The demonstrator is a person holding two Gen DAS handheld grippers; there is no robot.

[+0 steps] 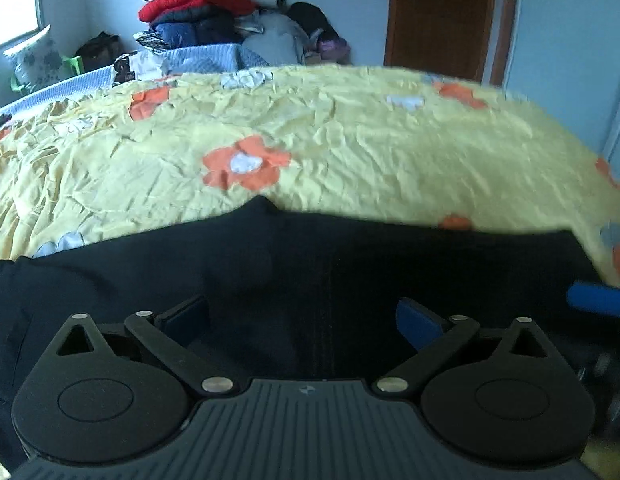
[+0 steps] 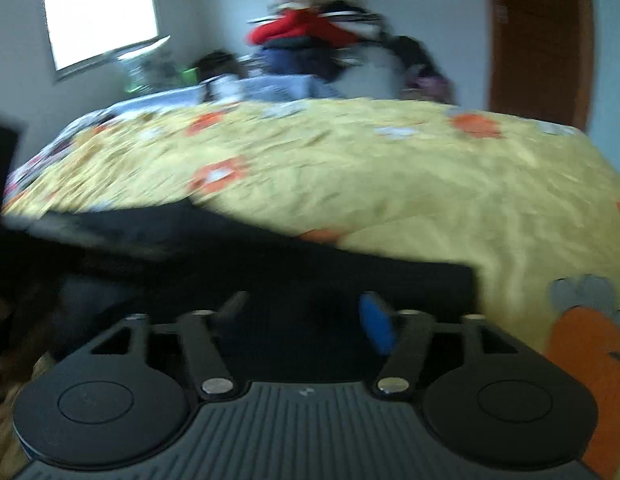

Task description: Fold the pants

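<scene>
bed (image 1: 350,148): takes up most of both views, under a wrinkled yellow cover with orange and white flowers; its far edge meets a blue quilted cover (image 1: 205,56).
door (image 1: 442,16): brown wood, shut, far right against a pale wall.
window (image 2: 101,12): far left, bright, no detail through it.
clothes pile (image 1: 205,8): stacked high against the far wall past the bed, a red piece on top of dark blue ones; blurred in the right wrist view.
pants (image 1: 350,264): dark, nearly black, spread flat across the near edge of the bed, running from the far left of the left wrist view to close by the right side; the far edge rises to a small peak near the middle; a faint seam line runs toward the camera.
left tongs (image 1: 303,318): low over the pants, fingers wide apart, dark cloth showing in the gap, nothing pinched; right finger (image 1: 416,324) carries a blue pad.
right tongs (image 2: 303,316): over the right end of the pants, near the square corner of the cloth; fingers apart, a bit narrower than the left pair, holding nothing that i can see; view smeared by motion.
blue bar (image 1: 598,300): near right edge of the left wrist view, just over the pants; cannot tell what it belongs to.
</scene>
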